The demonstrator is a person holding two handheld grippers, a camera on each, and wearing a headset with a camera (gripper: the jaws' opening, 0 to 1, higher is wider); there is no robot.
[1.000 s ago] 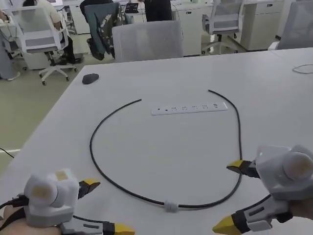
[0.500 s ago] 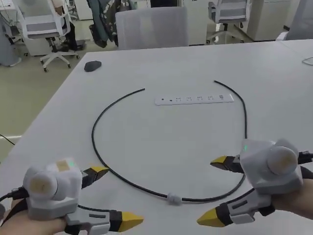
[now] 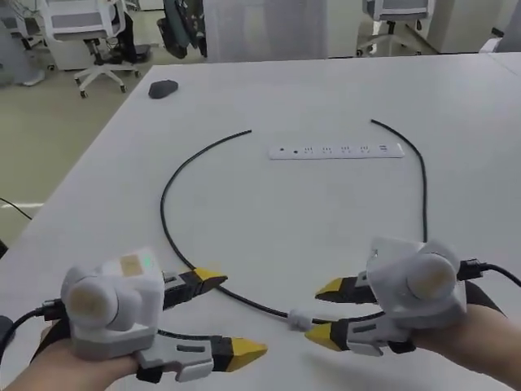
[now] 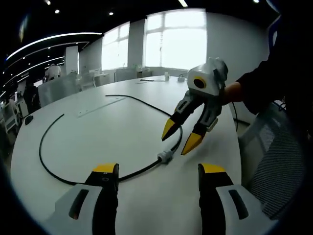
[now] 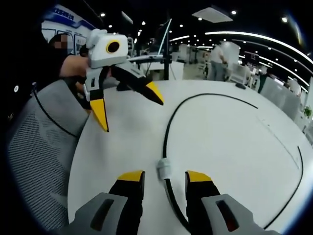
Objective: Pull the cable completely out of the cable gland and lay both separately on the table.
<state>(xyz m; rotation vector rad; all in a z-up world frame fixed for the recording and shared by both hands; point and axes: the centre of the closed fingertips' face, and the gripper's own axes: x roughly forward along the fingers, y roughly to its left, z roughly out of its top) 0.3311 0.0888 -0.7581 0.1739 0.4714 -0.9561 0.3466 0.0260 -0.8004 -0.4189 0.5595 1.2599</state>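
A long black cable (image 3: 173,236) lies in a wide arc on the white table (image 3: 244,212). A small white cable gland (image 3: 299,319) sits on it at the near side. My right gripper (image 3: 319,312) is open, its yellow tips on either side of the cable just right of the gland. In the right gripper view the gland (image 5: 164,169) lies just ahead of the gap of the right gripper (image 5: 165,177). My left gripper (image 3: 232,316) is open to the left of the gland, its jaws wide apart. In the left gripper view the gland (image 4: 165,156) lies ahead of that gripper (image 4: 158,171).
A white power strip (image 3: 335,151) lies inside the cable's arc toward the far side. A dark mouse (image 3: 164,89) rests near the far left edge. Office chairs (image 3: 77,24) stand beyond the table. A mesh chair back (image 5: 44,142) is close behind the near edge.
Both grippers have moved inward toward the gland. The right gripper's jaws now straddle the cable beside it. The head camera has tilted down.
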